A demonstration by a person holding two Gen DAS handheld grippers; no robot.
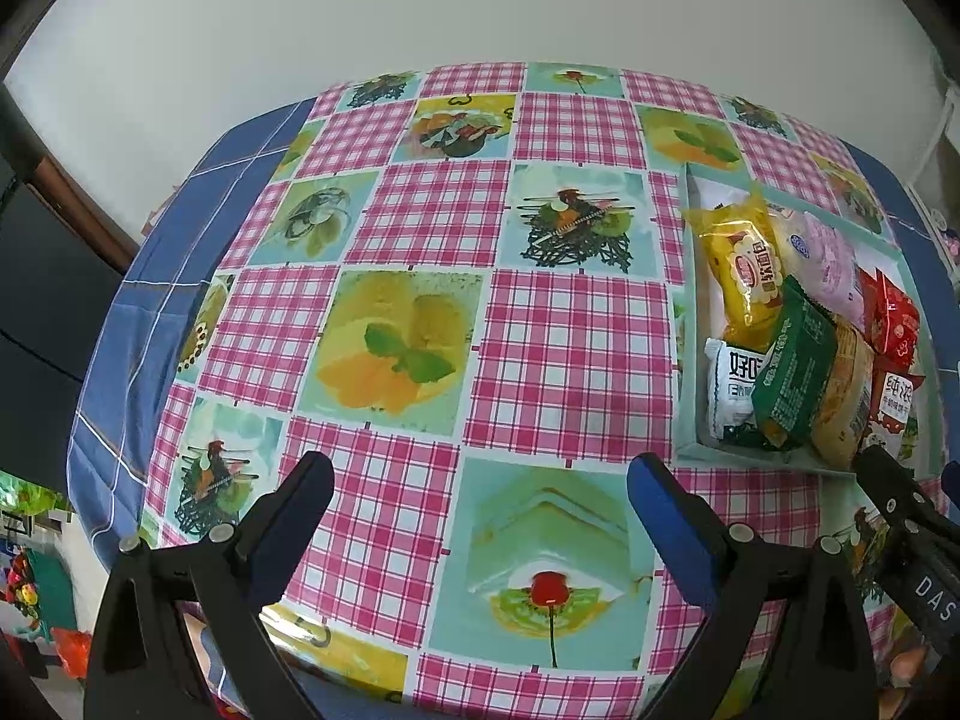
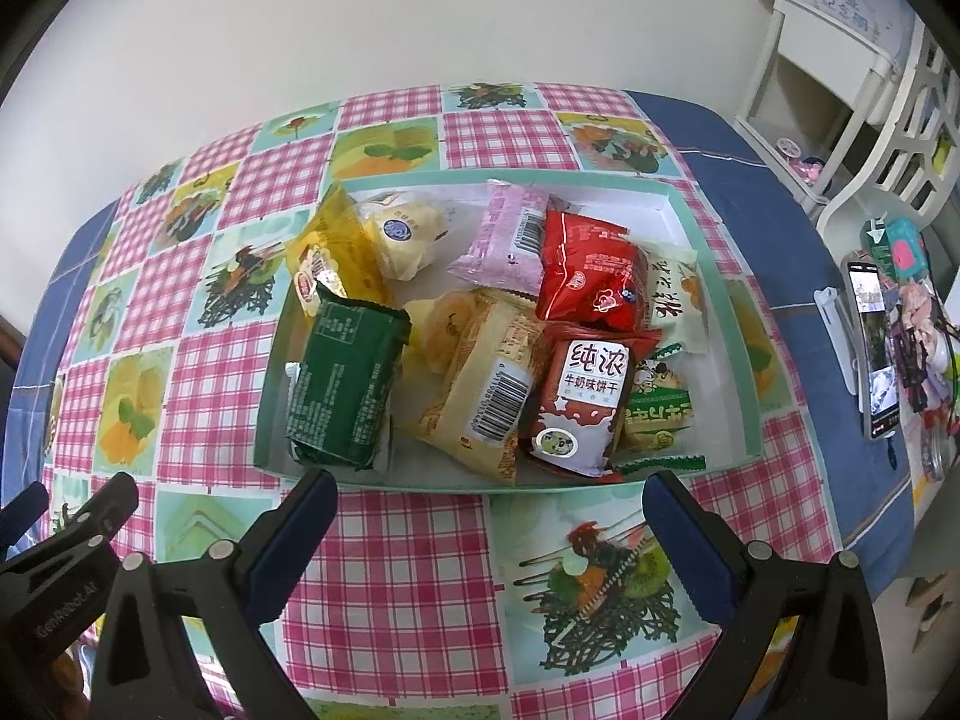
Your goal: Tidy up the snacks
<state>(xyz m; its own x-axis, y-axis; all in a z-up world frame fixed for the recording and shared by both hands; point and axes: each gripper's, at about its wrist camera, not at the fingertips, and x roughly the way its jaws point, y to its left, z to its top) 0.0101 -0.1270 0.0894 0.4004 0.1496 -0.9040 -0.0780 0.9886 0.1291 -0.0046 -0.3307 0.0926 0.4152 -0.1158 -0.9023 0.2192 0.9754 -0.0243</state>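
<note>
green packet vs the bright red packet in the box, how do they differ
The green packet is dark green and stands propped at the box's near left; the bright red packet lies further back on the right, over other snacks. The green packet shows small white print; the red packet shows white lettering and a round logo. Both are sealed with crimped ends, inside the teal-rimmed box.

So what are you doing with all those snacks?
A person holds two claws over a table with a checked cloth. The snack packets, like the green one and a red one, are piled in a shallow box. The left claw and right claw are both open and empty.
</note>
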